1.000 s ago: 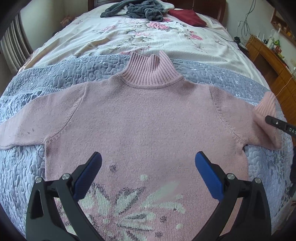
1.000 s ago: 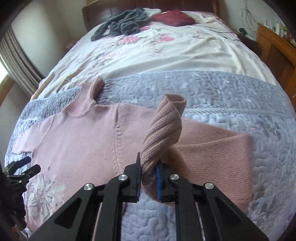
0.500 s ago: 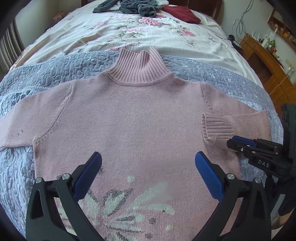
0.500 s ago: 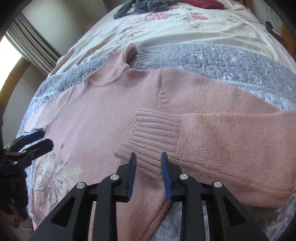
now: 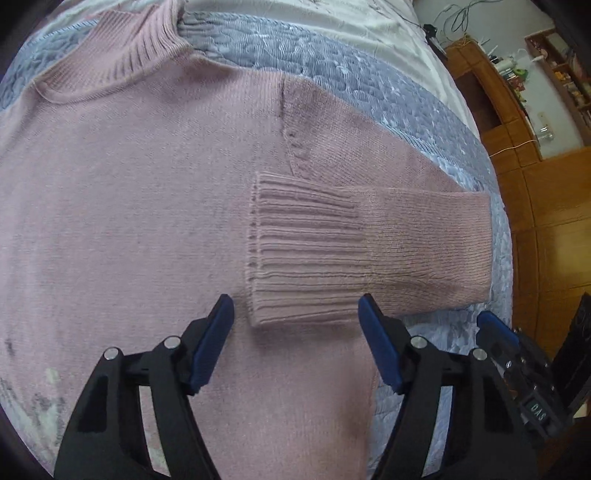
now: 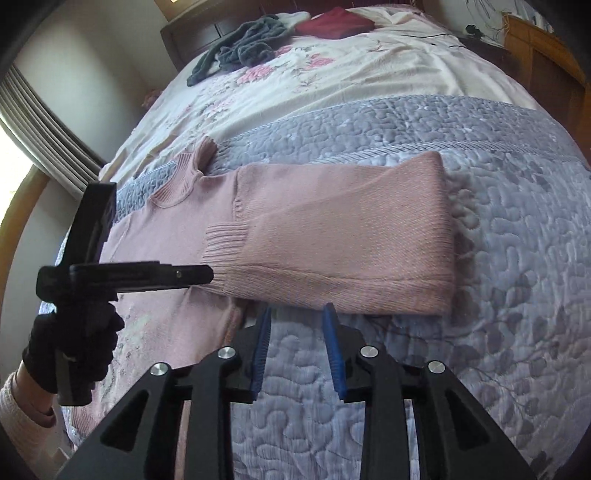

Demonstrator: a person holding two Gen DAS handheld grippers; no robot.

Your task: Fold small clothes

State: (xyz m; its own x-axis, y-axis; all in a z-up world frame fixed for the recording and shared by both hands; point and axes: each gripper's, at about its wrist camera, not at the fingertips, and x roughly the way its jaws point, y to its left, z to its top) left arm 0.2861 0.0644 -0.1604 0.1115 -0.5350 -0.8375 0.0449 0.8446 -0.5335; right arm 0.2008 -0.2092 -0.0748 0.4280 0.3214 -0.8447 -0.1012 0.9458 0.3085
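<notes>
Left wrist view showed the left gripper spread wide and empty above the pink sweater, which lay flat on the grey quilt, its sleeve folded inward across the chest. The right gripper, stamped "DAS", stood parted, holding nothing, just beside the sleeve.

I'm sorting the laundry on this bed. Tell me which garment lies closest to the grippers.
The pink sweater, spread on the grey quilt just ahead of both open grippers, one sleeve folded inward. The dark grey garment and the red one lie far off by the headboard.
</notes>
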